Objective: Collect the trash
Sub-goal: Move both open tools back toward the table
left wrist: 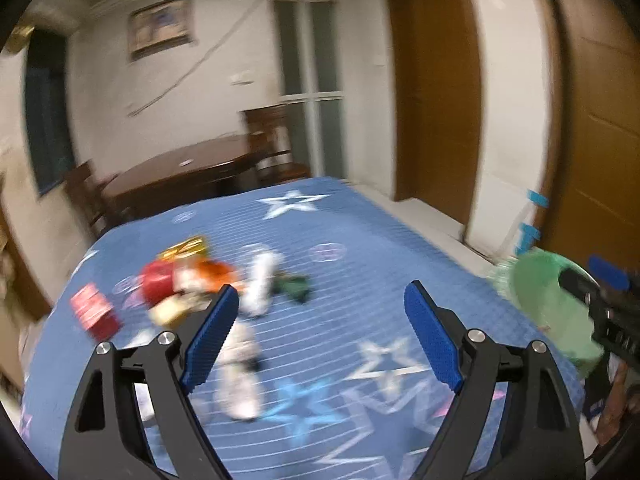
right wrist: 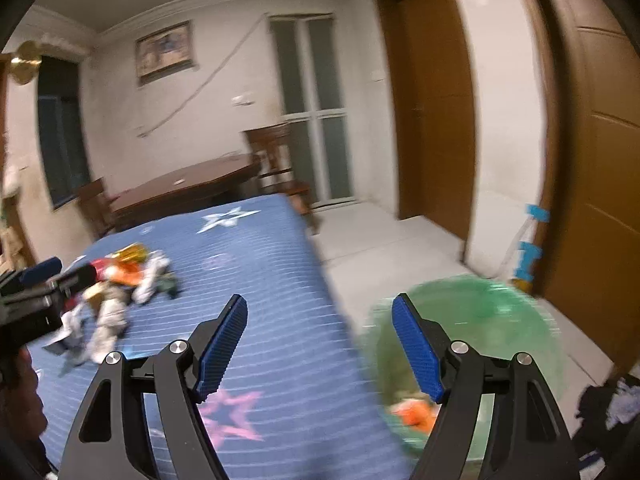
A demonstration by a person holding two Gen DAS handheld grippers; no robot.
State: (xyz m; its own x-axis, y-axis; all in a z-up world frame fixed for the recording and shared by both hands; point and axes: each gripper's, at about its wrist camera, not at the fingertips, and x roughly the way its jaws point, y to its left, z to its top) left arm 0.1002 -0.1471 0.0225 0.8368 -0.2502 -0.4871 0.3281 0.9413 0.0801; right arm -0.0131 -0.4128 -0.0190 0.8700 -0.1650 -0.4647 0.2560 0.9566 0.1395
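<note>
A heap of trash [left wrist: 208,280] lies on the blue star-patterned cloth [left wrist: 340,240]: red, orange and gold wrappers, white crumpled paper [left wrist: 240,364], a dark green scrap [left wrist: 296,286] and a small red box [left wrist: 94,312]. My left gripper [left wrist: 320,296] hovers open just right of the heap, nothing between its fingers. My right gripper [right wrist: 320,308] is open and empty over the cloth's right edge, beside a green bin [right wrist: 480,320] with an orange wrapper [right wrist: 416,414] inside. The heap [right wrist: 120,284] shows blurred at the left of the right wrist view.
The green bin [left wrist: 548,300] stands on the floor off the cloth's right edge. A dark wooden table [left wrist: 180,172] and chairs stand behind. Brown doors [right wrist: 436,100] line the right wall. Dark clothing [right wrist: 608,400] lies on the floor at lower right.
</note>
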